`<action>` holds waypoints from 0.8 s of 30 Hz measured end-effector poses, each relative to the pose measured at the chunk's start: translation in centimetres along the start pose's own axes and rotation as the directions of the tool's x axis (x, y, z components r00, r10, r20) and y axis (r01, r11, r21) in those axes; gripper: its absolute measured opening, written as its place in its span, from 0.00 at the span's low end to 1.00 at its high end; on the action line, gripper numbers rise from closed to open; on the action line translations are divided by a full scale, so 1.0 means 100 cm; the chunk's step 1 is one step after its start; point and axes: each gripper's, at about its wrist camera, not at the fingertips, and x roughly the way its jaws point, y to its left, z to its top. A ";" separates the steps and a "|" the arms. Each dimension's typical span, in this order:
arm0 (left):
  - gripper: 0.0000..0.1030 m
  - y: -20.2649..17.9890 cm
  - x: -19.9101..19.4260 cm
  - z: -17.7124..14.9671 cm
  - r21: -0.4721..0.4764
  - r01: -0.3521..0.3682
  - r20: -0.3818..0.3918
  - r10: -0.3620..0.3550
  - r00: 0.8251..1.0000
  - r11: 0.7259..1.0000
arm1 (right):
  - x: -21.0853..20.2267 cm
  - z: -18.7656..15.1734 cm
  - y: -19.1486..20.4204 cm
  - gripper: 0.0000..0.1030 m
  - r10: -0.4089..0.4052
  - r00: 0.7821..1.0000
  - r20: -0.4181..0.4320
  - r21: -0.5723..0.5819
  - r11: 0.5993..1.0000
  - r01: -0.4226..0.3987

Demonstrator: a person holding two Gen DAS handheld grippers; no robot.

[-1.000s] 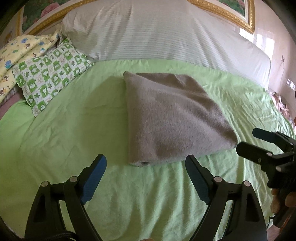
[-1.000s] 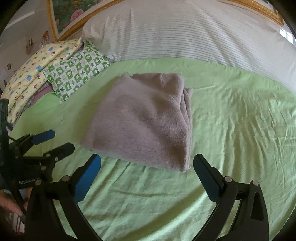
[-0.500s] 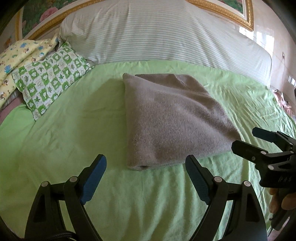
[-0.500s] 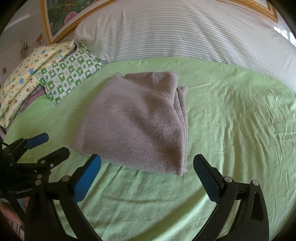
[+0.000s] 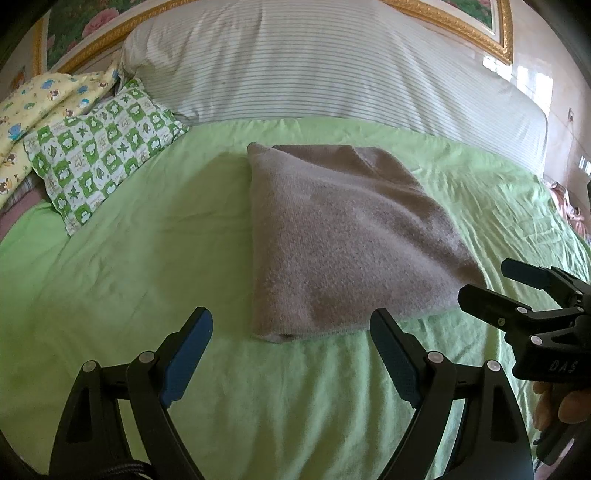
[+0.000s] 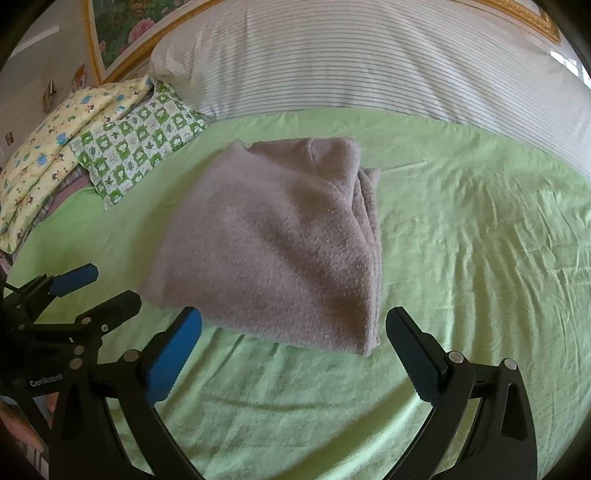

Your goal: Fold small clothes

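A grey-brown knitted garment (image 5: pixel 340 240) lies folded into a flat rectangle on the green bedsheet (image 5: pixel 129 280); it also shows in the right wrist view (image 6: pixel 280 243), with stacked layer edges along its right side. My left gripper (image 5: pixel 291 328) is open and empty, just short of the garment's near edge. My right gripper (image 6: pixel 295 328) is open and empty, its jaws straddling the garment's near edge without touching it. Each gripper shows in the other's view: the right one (image 5: pixel 491 284) at the garment's right corner, the left one (image 6: pixel 96 288) at its left corner.
A large striped white pillow (image 5: pixel 332 62) runs along the head of the bed. A green-and-white patterned pillow (image 5: pixel 99 155) and a yellow printed one (image 5: pixel 40 107) lie at the left. A gold-framed picture (image 5: pixel 461 22) hangs behind. The sheet (image 6: pixel 480 240) is wrinkled.
Both grippers have moved slightly closer to the garment's near edge and stay open. The garment has not moved.
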 end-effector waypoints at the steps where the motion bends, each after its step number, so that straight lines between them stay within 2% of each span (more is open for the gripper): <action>1: 0.85 0.000 0.000 0.000 -0.002 -0.002 -0.001 0.002 1.000 1.000 | 0.000 0.000 0.000 0.97 0.002 1.000 0.001 0.000 1.000 -0.002; 24: 0.85 0.003 0.001 0.002 -0.044 0.003 -0.015 -0.004 1.000 0.999 | -0.002 0.005 0.006 0.97 0.003 1.000 0.014 -0.004 1.000 -0.003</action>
